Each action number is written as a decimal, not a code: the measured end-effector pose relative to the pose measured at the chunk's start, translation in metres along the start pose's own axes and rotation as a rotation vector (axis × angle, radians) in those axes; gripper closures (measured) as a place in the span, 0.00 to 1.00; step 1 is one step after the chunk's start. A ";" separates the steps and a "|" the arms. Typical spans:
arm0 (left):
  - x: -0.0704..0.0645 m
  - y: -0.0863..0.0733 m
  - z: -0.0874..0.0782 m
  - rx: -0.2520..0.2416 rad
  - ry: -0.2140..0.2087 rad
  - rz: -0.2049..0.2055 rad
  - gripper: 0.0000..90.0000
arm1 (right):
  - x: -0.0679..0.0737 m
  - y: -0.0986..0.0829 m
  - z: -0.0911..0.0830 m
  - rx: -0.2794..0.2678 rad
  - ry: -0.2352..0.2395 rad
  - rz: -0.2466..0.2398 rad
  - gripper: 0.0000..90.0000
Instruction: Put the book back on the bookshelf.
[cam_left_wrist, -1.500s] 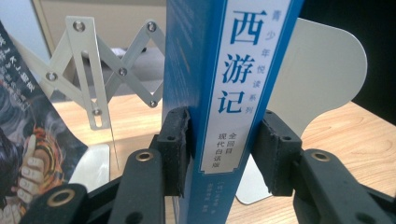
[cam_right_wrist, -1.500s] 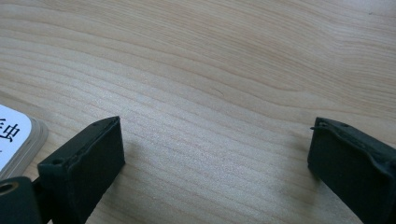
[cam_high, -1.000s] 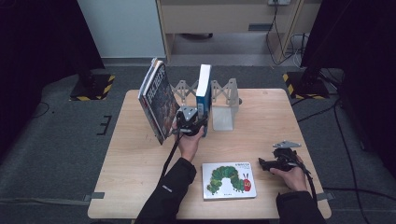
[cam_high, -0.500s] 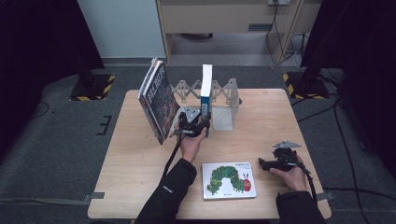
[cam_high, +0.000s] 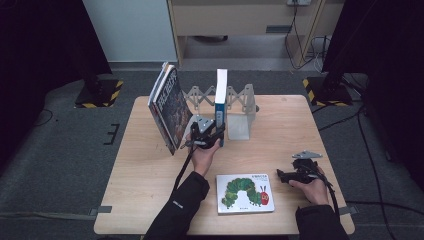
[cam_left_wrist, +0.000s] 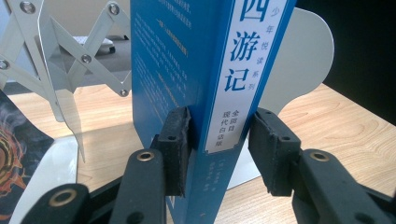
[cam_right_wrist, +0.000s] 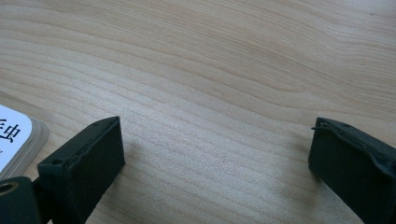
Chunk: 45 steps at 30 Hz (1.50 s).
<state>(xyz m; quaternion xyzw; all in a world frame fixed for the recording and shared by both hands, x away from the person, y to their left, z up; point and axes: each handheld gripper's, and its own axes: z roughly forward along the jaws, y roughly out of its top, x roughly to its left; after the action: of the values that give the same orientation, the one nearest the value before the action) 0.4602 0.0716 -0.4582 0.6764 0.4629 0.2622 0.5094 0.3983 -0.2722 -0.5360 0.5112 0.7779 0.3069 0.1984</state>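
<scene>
The blue book (cam_left_wrist: 219, 70) stands upright in the bookstand (cam_high: 240, 112), directly ahead of the left hand-held gripper (cam_left_wrist: 219, 149), whose jaws straddle its spine, 1 pad touching, not clamped.

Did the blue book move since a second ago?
Yes. The blue book tipped upright toward the white stand, away from the dark book; the left gripper holds it.
</scene>
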 end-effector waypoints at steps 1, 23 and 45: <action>0.000 0.000 0.000 -0.002 0.001 0.001 0.65 | 0.000 0.000 0.000 0.002 0.001 0.000 0.04; 0.006 0.004 -0.027 0.019 -0.057 0.117 0.55 | 0.001 -0.005 0.000 -0.039 -0.005 0.006 0.04; 0.018 -0.011 -0.111 0.103 -0.192 0.135 0.47 | 0.002 -0.004 0.001 -0.035 -0.016 0.009 0.02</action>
<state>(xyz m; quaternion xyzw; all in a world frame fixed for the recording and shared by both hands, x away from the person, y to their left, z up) 0.3721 0.1384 -0.4326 0.7532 0.3785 0.2058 0.4971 0.3954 -0.2716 -0.5395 0.5133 0.7686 0.3175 0.2121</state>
